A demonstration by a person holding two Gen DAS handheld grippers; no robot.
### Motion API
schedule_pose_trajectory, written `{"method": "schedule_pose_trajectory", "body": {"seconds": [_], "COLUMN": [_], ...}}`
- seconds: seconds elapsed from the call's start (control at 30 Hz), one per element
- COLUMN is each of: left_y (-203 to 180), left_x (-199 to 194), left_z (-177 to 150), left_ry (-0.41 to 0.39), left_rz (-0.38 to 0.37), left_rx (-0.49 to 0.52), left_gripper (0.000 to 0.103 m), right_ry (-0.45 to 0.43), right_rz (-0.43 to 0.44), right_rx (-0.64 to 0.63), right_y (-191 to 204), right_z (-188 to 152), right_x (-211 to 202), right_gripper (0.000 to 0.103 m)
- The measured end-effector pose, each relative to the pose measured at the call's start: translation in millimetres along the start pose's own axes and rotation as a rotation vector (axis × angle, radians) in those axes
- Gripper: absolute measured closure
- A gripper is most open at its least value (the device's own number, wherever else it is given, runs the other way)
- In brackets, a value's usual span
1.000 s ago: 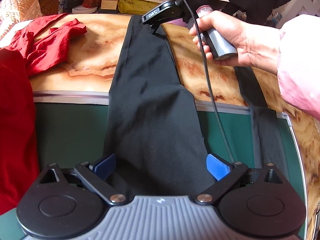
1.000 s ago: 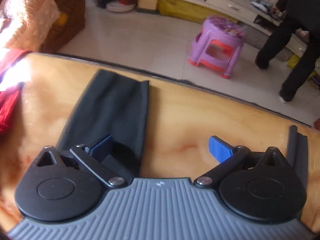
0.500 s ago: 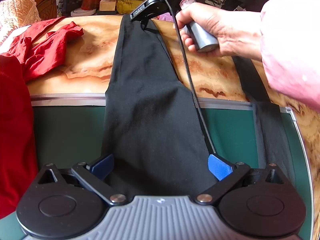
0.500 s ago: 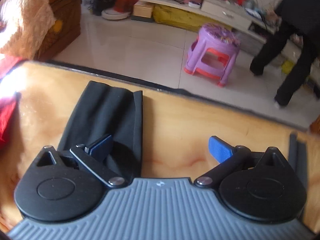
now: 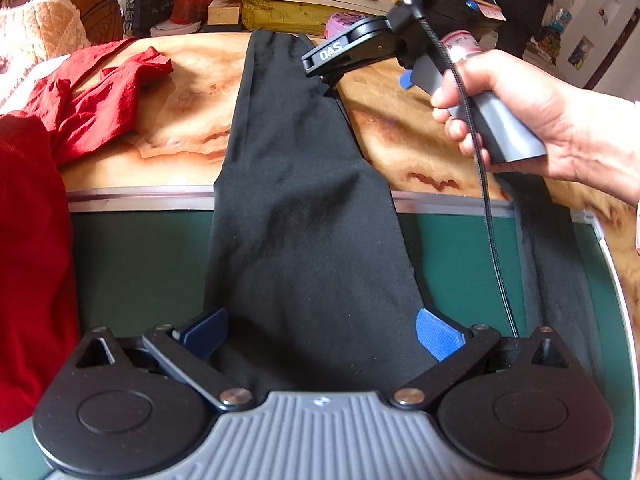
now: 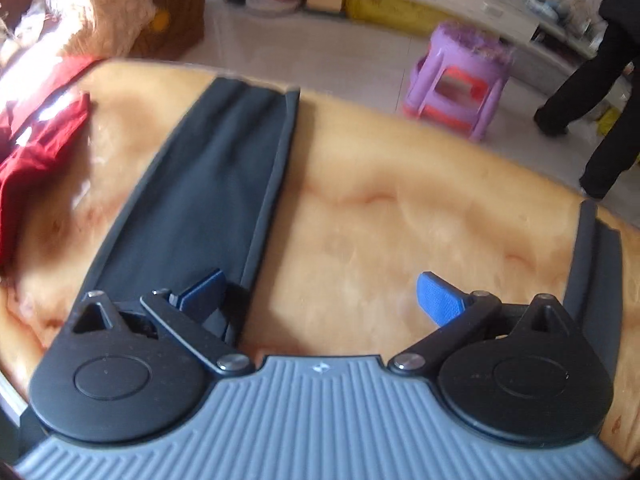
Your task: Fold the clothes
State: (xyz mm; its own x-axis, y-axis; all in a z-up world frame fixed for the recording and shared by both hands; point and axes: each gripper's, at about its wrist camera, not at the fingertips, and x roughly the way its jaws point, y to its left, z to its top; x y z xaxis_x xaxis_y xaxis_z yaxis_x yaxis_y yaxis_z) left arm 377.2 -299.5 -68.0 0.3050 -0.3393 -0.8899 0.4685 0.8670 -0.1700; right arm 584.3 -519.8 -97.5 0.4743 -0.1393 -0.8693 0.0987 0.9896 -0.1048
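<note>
Black trousers (image 5: 304, 208) lie flat on the table, one leg running from my left gripper (image 5: 320, 332) away to the far edge. That gripper is open, with the wide part of the leg between its blue fingers. The second leg (image 5: 552, 264) lies further right. My right gripper (image 6: 320, 296) is open just above the table near the hem end of the leg (image 6: 212, 184). Its left finger (image 6: 204, 294) is over the leg's right edge and its right finger over bare table. In the left wrist view a hand (image 5: 520, 116) holds its black body (image 5: 352, 50).
Red garments (image 5: 100, 92) are heaped at the table's left, with more red cloth (image 5: 28, 260) nearer. A green mat (image 5: 132, 264) covers the near part of the marbled table (image 5: 400, 140). Beyond the far edge stand a purple stool (image 6: 460, 80) and a person in black (image 6: 592, 100).
The right gripper has drawn back from the hem toward the near side and a little right, so more of the leg shows ahead of it. The left gripper has stayed put.
</note>
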Motion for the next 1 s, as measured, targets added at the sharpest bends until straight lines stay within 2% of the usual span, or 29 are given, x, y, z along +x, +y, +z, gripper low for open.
{"method": "schedule_pose_trajectory", "body": {"seconds": [0.13,0.23,0.37,0.47,0.6,0.7,0.87,0.93,1.0], "left_y": [-7,-10,-3,6,13,17,26,29,32], "left_x": [2,3,-1,-5,-10,-10,1,6,12], "left_z": [-1,0,4,7,17,37,85,104,120], "left_ry": [0.006,0.016,0.039,0.048,0.040,0.017,-0.009,-0.019,-0.035], "left_rz": [0.031,0.045,0.017,0.004,0.042,0.074,0.112,0.117,0.092], "left_rx": [0.031,0.046,-0.001,-0.049,-0.047,-0.036,-0.025,-0.025,-0.016], "left_gripper": [0.000,0.000,0.000,0.002,0.002,0.007,0.009,0.009,0.009], "right_ry": [-0.031,-0.062,-0.076,-0.046,0.009,0.003,-0.062,-0.099,-0.133], "right_rz": [-0.075,-0.021,0.007,0.013,0.009,0.082,0.188,0.231,0.244], "right_rx": [0.042,0.098,0.128,0.208,0.318,0.377,0.359,0.339,0.295], "right_y": [2,-10,-41,-85,-136,-152,-129,-114,-98], "right_z": [12,2,-31,-61,-102,-123,-121,-107,-85], "right_x": [2,-16,-45,-55,-60,-64,-72,-74,-74], "right_gripper": [0.000,0.000,0.000,0.000,0.000,0.000,0.000,0.000,0.001]}}
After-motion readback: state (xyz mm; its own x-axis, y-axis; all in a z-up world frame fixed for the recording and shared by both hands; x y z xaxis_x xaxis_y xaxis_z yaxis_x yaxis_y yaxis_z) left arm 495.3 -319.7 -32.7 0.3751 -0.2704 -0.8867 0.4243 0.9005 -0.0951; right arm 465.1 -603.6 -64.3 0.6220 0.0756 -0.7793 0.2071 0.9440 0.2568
